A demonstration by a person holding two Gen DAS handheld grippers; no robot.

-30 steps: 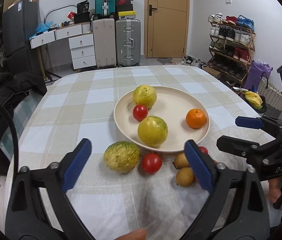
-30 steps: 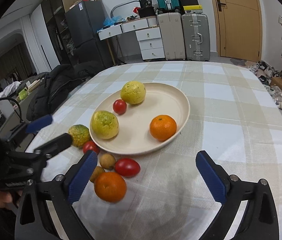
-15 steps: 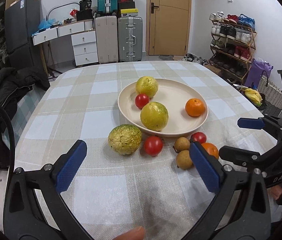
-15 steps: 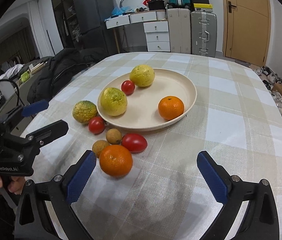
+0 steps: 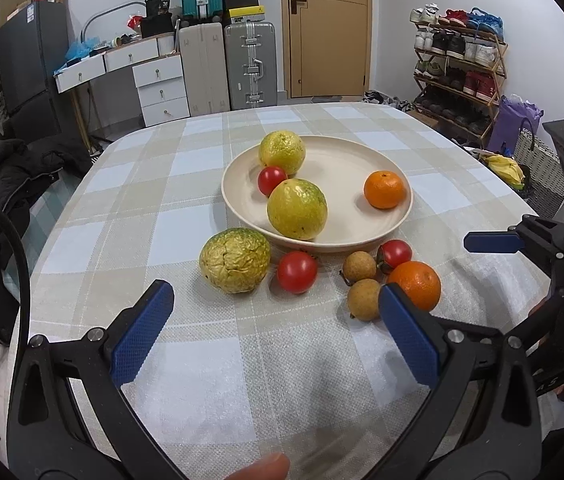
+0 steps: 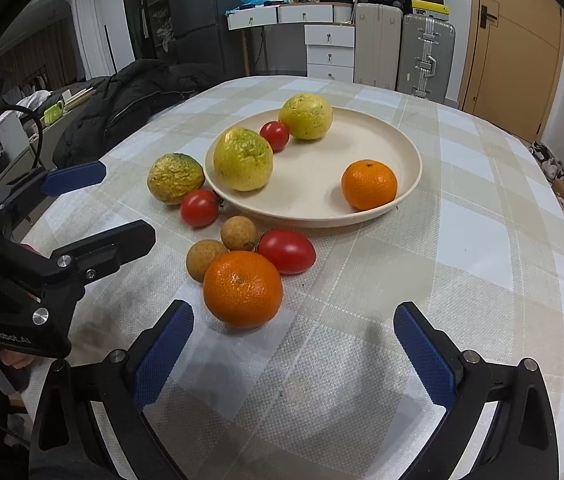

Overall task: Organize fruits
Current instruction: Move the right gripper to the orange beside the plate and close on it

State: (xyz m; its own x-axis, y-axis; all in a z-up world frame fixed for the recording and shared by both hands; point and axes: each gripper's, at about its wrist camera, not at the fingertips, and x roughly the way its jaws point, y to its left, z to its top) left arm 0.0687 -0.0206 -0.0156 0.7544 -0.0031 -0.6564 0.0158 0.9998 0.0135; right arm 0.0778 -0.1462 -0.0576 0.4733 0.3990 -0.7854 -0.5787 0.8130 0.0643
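A: Round cream plate at upper centre of the right wrist frame, already carrying two yellow-green citrus, one small red tomato and one small orange mandarin. Loose on the checked beige tablecloth, lower left of the plate: wrinkled yellow-green fruit, round red tomato, two brown longans, oval red tomato, large orange mandarin.

B: Right gripper spread wide, empty, low in the frame. Mandarin just above the left pad, off the centre line.

A: Probably best to shift left before closing, centring the mandarin between both pads. Gentle squeeze; round skin likely to roll or slip.

B: Worth watching the nearer longan and oval tomato, both touching or nearly touching the mandarin. Straight approach from below in frame, then lift clear before swinging to the bare right part of the plate.

A: Left gripper also wide and empty, in the lower part of its frame, below the wrinkled fruit and round tomato. Sensible to hold off, well apart from the right.
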